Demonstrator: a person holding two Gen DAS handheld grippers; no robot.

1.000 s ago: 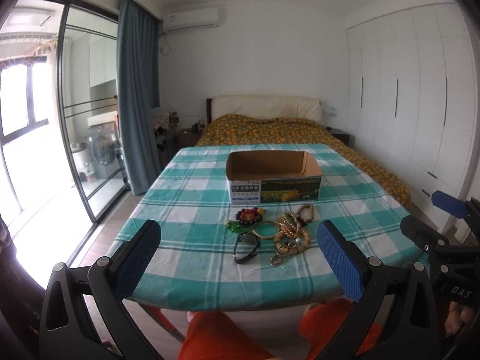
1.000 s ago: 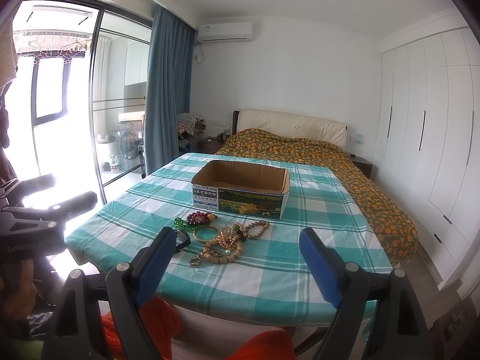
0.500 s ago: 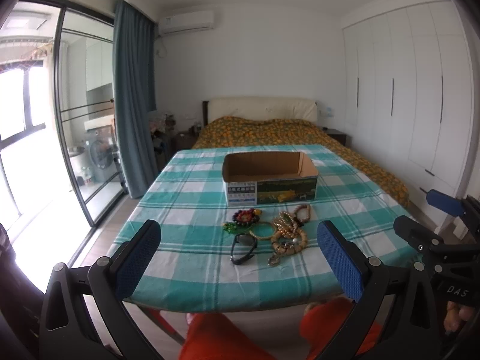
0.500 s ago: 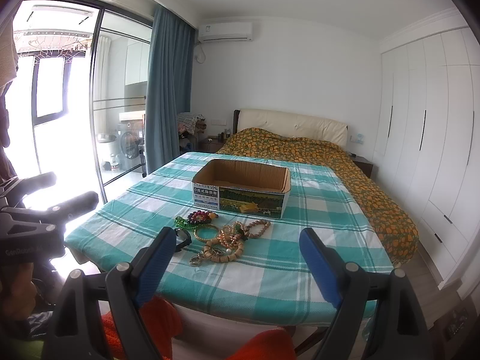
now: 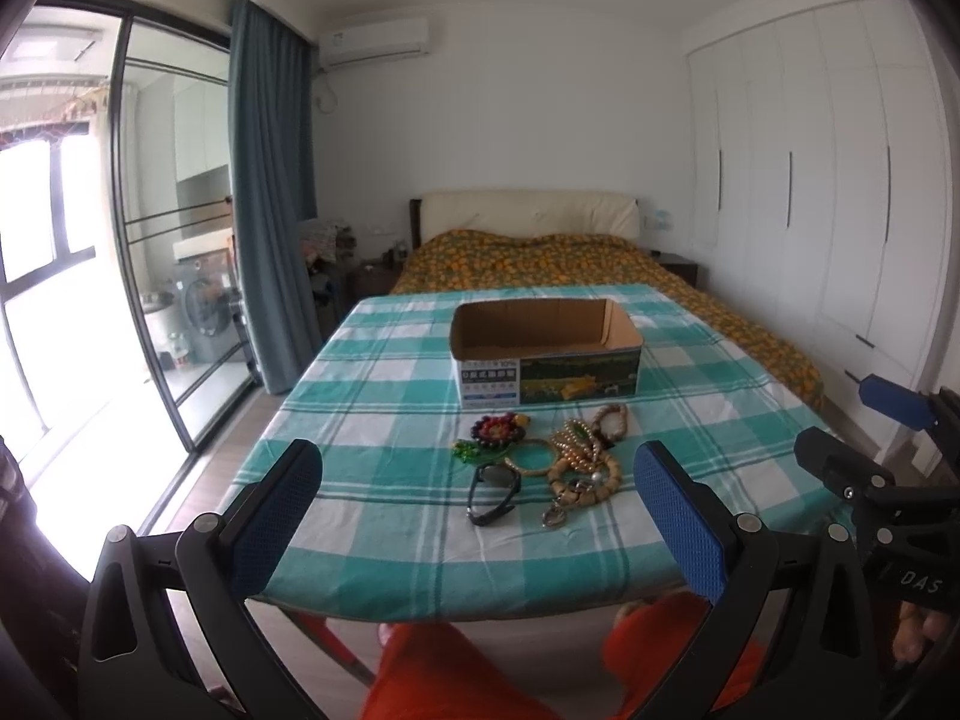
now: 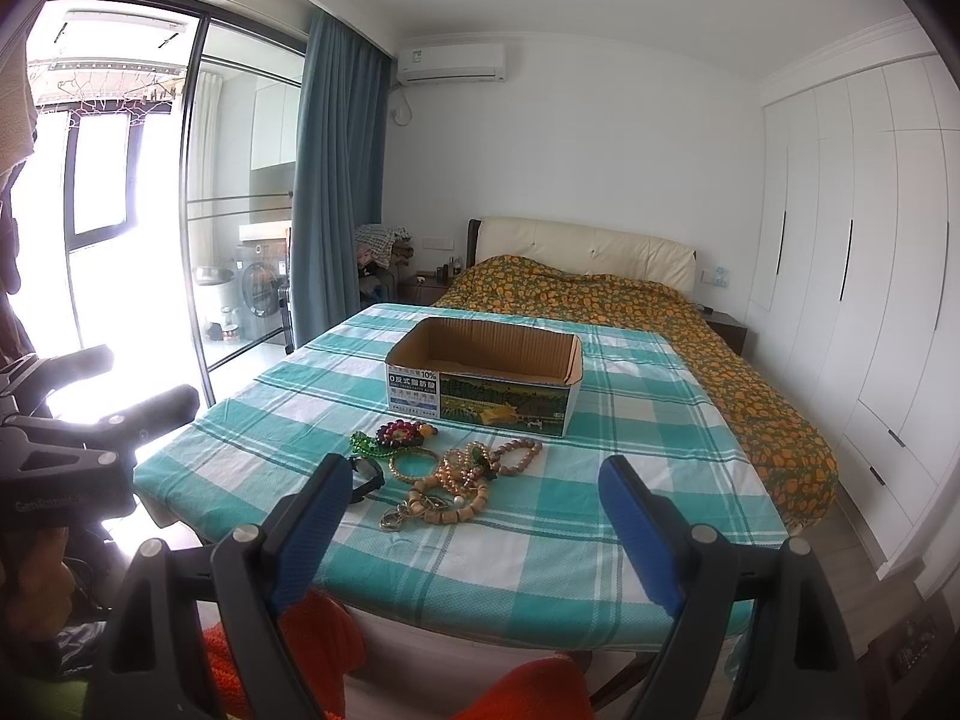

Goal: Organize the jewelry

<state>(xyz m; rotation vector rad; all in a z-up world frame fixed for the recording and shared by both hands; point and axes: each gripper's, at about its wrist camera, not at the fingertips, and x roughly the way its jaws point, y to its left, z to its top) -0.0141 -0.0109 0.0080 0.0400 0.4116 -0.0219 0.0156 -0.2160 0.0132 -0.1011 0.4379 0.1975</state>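
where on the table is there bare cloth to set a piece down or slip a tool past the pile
Bare checked cloth lies left of the jewelry pile out to the table edge, right of it toward the bed side, and along the near edge. It is crowded between the pile and the cardboard box: only a narrow strip. The box looks empty.

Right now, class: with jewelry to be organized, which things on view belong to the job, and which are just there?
For the job:
cardboard box
jewelry pile
flower bracelet
black bracelet
left gripper
right gripper

Just there:
bed
curtain
wardrobe
air conditioner
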